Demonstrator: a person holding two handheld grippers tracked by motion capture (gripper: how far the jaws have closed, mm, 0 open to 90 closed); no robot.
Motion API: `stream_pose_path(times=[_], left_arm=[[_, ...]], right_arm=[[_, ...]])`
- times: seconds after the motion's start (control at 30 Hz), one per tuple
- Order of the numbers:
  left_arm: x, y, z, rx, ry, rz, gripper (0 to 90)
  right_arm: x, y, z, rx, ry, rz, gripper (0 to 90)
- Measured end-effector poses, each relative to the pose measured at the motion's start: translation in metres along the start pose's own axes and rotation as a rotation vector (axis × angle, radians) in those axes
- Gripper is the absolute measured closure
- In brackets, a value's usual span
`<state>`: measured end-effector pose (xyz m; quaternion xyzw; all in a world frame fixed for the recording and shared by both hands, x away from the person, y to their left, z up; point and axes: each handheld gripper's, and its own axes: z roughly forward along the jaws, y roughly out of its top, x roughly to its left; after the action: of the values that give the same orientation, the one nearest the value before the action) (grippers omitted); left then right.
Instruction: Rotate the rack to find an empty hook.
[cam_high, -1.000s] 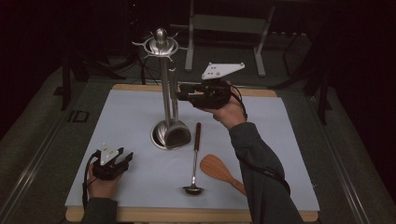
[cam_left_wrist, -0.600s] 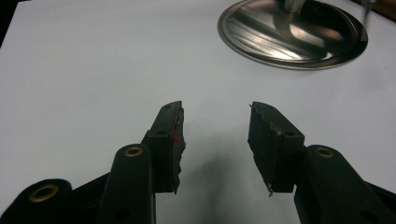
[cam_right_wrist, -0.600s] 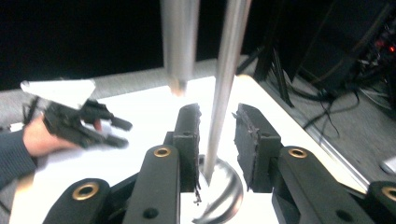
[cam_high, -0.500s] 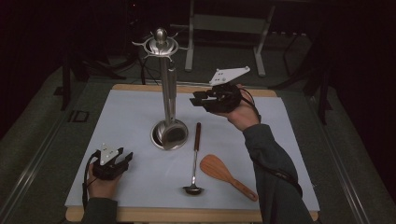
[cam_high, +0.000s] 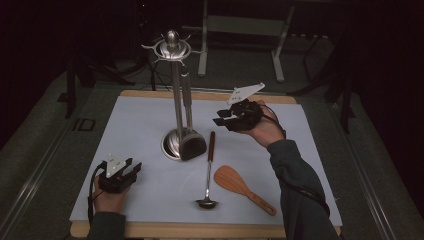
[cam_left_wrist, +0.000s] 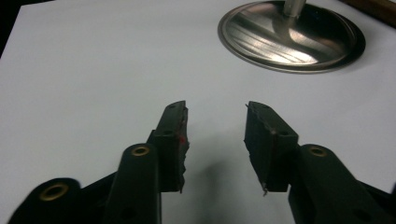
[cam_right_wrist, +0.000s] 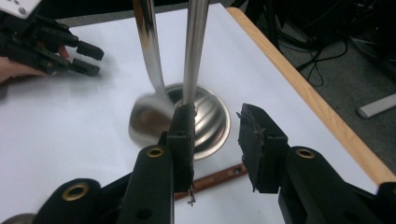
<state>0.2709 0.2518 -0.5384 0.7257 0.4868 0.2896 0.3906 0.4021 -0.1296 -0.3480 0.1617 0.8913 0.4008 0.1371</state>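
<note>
A tall metal utensil stand (cam_high: 172, 90) rises from its round base (cam_high: 170, 145) on the white mat. A steel spoon (cam_high: 191, 145) hangs from its top ring, with its blurred head (cam_right_wrist: 148, 119) low beside the pole (cam_right_wrist: 196, 46). A ladle with a brown handle (cam_high: 210, 160) and a wooden spatula (cam_high: 242, 189) lie flat in front. My right gripper (cam_high: 225, 119) hovers right of the stand, open, its jaws just having opened wider with nothing between them (cam_right_wrist: 217, 112). My left gripper (cam_high: 129, 170) rests at the front left, open and empty (cam_left_wrist: 215, 109), its jaws just having closed a little.
The mat (cam_high: 140, 115) lies on a wooden table whose edge (cam_right_wrist: 299, 88) runs close on the right. The stand's base (cam_left_wrist: 292, 35) lies ahead of the left jaws. Dark frames and cables stand on the floor beyond the table (cam_high: 240, 30).
My right gripper has drawn back from the stand's pole, moving right and down. The spoon stays hanging on the stand. The left hand has kept still.
</note>
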Motion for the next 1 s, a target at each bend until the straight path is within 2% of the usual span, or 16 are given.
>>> stream_pose_path(times=[0.17,0.3,0.43,0.5,0.57,0.6,0.63,0.67,0.7,0.73,0.77,0.8,0.83,0.87,0.97,1.0], left_arm=[[0.002,0.003,-0.007,-0.053,-0.042,-0.055,69.6],[-0.002,0.010,-0.015,-0.101,-0.059,-0.065,79.7],[-0.012,0.027,-0.030,-0.189,-0.101,-0.058,85.8],[-0.017,0.043,-0.042,-0.261,-0.142,-0.068,87.0],[-0.018,0.047,-0.045,-0.276,-0.148,-0.073,87.2],[-0.019,0.061,-0.054,-0.342,-0.166,-0.098,87.5],[-0.019,0.061,-0.054,-0.342,-0.166,-0.098,87.9],[-0.019,0.074,-0.062,-0.396,-0.173,-0.108,88.4],[-0.019,0.074,-0.062,-0.396,-0.173,-0.108,88.4],[-0.021,0.090,-0.071,-0.456,-0.182,-0.113,88.7],[-0.021,0.090,-0.071,-0.456,-0.182,-0.113,89.3],[-0.024,0.106,-0.078,-0.508,-0.186,-0.106,89.8],[-0.024,0.106,-0.078,-0.508,-0.186,-0.106,89.9],[-0.029,0.124,-0.085,-0.556,-0.191,-0.083,89.9],[-0.033,0.137,-0.088,-0.584,-0.180,-0.054,89.9],[-0.037,0.153,-0.090,-0.610,-0.172,-0.030,89.9]], right_arm=[[-0.003,-0.012,-0.001,0.026,-0.007,0.011,63.9],[-0.005,-0.021,-0.001,0.036,-0.010,0.025,63.4],[-0.006,-0.035,-0.001,0.045,-0.018,0.044,59.3],[-0.003,-0.047,-0.001,0.033,-0.021,0.056,54.6],[-0.002,-0.051,0.000,0.038,-0.024,0.060,54.2],[-0.002,-0.058,0.002,0.057,-0.033,0.069,52.5],[-0.002,-0.058,0.002,0.057,-0.033,0.069,52.5],[-0.003,-0.065,0.003,0.066,-0.045,0.100,51.3],[-0.003,-0.066,0.003,0.066,-0.047,0.105,51.2],[-0.002,-0.071,0.003,0.054,-0.055,0.126,51.1],[-0.002,-0.071,0.003,0.054,-0.055,0.126,51.1],[0.002,-0.079,0.003,0.015,-0.064,0.141,49.9],[0.002,-0.079,0.003,0.015,-0.064,0.141,49.9],[0.006,-0.089,0.005,-0.019,-0.065,0.156,49.7],[0.009,-0.100,0.013,-0.012,-0.075,0.172,48.8],[0.011,-0.104,0.016,0.010,-0.089,0.172,48.5]])
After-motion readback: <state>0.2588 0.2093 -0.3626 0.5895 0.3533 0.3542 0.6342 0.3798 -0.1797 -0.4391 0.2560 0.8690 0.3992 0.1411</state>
